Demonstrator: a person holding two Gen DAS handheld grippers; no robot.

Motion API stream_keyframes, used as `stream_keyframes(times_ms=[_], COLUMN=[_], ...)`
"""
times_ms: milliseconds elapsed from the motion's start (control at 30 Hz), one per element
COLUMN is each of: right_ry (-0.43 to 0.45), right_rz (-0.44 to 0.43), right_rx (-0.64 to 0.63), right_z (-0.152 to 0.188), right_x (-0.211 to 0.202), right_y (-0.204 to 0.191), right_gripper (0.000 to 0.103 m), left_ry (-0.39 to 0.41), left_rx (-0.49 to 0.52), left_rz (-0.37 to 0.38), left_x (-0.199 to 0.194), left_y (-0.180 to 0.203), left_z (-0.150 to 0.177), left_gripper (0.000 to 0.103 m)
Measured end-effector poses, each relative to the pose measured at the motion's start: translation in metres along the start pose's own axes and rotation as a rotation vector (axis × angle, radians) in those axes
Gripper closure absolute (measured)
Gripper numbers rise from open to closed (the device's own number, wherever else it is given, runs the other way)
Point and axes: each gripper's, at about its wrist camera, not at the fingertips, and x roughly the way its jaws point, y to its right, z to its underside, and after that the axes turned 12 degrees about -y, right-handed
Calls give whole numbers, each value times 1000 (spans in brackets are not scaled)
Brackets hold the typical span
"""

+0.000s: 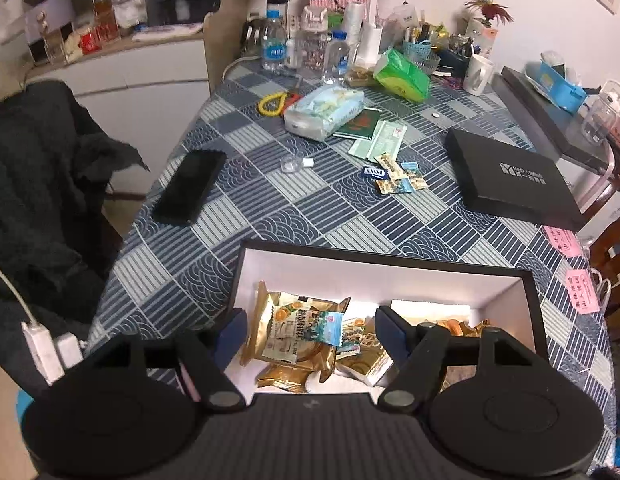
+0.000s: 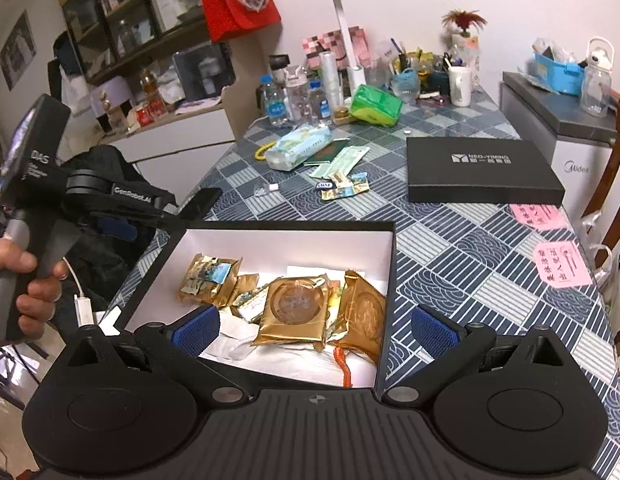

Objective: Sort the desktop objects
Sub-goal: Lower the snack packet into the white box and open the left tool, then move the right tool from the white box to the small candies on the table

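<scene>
From the left wrist view, my left gripper [image 1: 310, 334] hangs over the near end of the open black box [image 1: 384, 266], its jaws spread wide and empty; the blue pads touch nothing. Below it, inside the white-lined box, lie gold snack packets [image 1: 293, 334], overlapping too much for a sure count, with one small blue sachet [image 1: 330, 328] resting on top. Farther up the checked tablecloth [image 1: 269, 216] sits a loose cluster of small sachets [image 1: 394, 176], about five, near one black phone [image 1: 189, 186] and one black box lid [image 1: 506, 176]. From the right wrist view, my right gripper [image 2: 316, 332] is also wide open and empty, straddling the box's near right corner. I count four gold packets [image 2: 295, 310] plainly here. My left hand [image 2: 33, 284] grips the other handle at the left edge. Two pink notes [image 2: 562, 264] lie beside the box.
</scene>
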Motion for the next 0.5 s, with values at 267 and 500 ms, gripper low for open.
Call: stream_keyframes(times_ms=[267,500], right_ry=[3,6], right_rz=[4,24], right_rx=[-36,-53], right_z=[-18,-38], right_x=[2,8], right_y=[-7,-13], right_gripper=[0,0], left_ry=[31,44], left_rx=[35,35], left_rz=[2,-11], left_x=[-21,-29], left_y=[10,5], left_z=[16,25], left_gripper=[19,19])
